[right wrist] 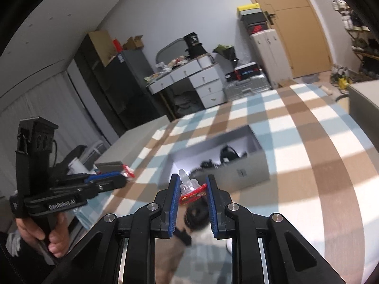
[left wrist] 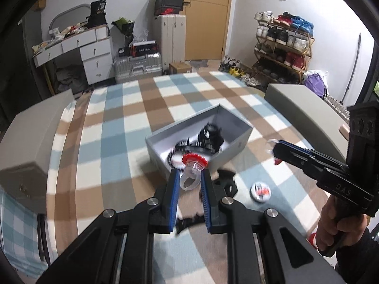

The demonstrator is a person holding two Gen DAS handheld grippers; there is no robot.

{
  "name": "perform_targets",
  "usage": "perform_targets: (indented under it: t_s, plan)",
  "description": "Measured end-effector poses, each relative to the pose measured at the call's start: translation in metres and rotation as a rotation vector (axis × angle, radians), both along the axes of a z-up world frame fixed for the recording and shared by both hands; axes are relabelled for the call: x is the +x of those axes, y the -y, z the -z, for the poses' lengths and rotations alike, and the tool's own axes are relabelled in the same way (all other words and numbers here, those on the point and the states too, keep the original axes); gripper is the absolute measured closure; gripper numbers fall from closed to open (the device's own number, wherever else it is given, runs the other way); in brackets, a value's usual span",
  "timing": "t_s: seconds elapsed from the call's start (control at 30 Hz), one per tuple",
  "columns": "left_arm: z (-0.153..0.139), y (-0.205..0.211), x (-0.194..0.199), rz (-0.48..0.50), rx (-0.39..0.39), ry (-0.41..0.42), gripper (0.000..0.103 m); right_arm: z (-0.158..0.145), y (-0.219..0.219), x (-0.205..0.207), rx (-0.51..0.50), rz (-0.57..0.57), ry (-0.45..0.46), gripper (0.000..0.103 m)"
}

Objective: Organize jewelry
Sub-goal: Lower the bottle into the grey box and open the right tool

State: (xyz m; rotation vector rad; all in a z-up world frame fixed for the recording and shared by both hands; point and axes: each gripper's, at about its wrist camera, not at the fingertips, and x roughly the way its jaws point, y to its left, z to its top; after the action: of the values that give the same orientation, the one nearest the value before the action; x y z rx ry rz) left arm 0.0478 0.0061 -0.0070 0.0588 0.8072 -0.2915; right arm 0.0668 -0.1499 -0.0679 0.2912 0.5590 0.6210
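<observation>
Now both grippers, left gripper point(left wrist: 190, 177) and right gripper point(right wrist: 192, 187), clamp a clear ring point(left wrist: 189, 177).

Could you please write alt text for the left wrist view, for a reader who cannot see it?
The left gripper holds a clear plastic ring with a red top just in front of an open grey box of dark jewelry on a checked blanket. At right, the right gripper holds another clear ring.

Plaid bed point(left wrist: 113, 123) w/ gray box point(left wrist: 239, 139)
</observation>
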Motion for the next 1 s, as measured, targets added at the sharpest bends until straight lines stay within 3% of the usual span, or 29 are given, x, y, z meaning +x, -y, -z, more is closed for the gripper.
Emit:
perform_targets:
  t_s: [0.17,0.37,0.57,0.73,0.87,1.0]
  plan:
    - [0.001,0.001,0.03,0.002,-0.032,0.026,0.09,-0.012,-0.015,0.034,-0.003,-0.014,0.004,0.082]
    - [0.02,0.001,0.061,-0.015,-0.041,0.001,0.09,-0.004,-0.04,0.072,0.005,0.018,-0.036,0.082]
    - [0.033,0.002,0.071,0.005,-0.048,-0.039,0.09,0.009,-0.058,0.093,-0.026,0.021,-0.08,0.082]
    - [0.036,0.006,0.071,-0.025,-0.005,-0.038,0.09,0.022,-0.06,0.107,-0.039,0.027,-0.166,0.082]
    - [0.041,0.008,0.072,-0.011,0.012,-0.05,0.09,0.024,-0.068,0.109,-0.075,0.037,-0.186,0.08]
    - [0.044,0.002,0.078,-0.009,-0.053,-0.095,0.089,0.026,-0.073,0.11,-0.099,0.038,-0.176,0.078]
